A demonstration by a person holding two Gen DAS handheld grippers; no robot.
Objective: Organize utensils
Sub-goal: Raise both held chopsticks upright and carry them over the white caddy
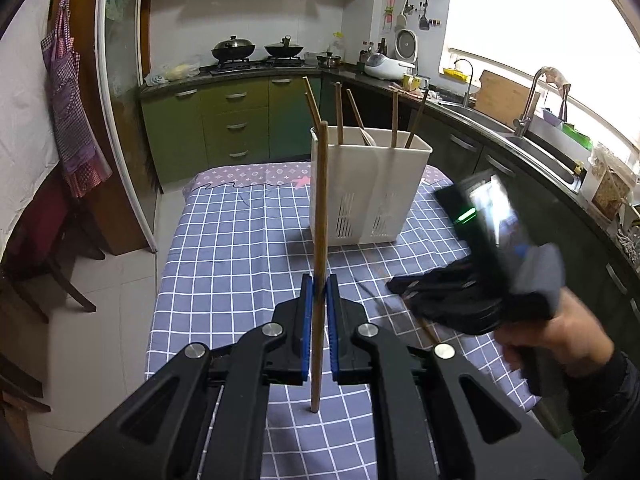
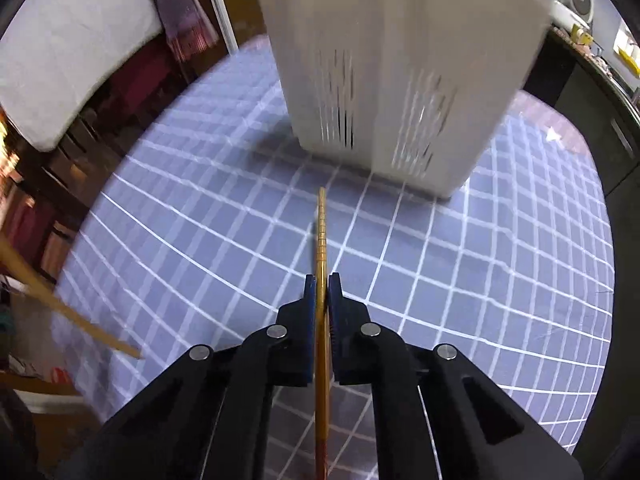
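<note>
My left gripper (image 1: 318,286) is shut on a brown wooden chopstick (image 1: 320,216) and holds it upright above the checked tablecloth. A white slotted utensil holder (image 1: 370,188) stands farther back on the table with several chopsticks standing in it. My right gripper (image 2: 322,284) is shut on a golden chopstick (image 2: 321,232) that points toward the holder (image 2: 400,80). The right gripper also shows in the left wrist view (image 1: 404,286), blurred, low over the table at the right. The left gripper's chopstick shows at the left edge of the right wrist view (image 2: 72,316).
The table (image 1: 224,248) has a blue checked cloth. Green cabinets (image 1: 236,120), a stove with woks (image 1: 256,50) and a sink counter (image 1: 520,136) lie behind and to the right. A chair (image 1: 44,256) stands on the left.
</note>
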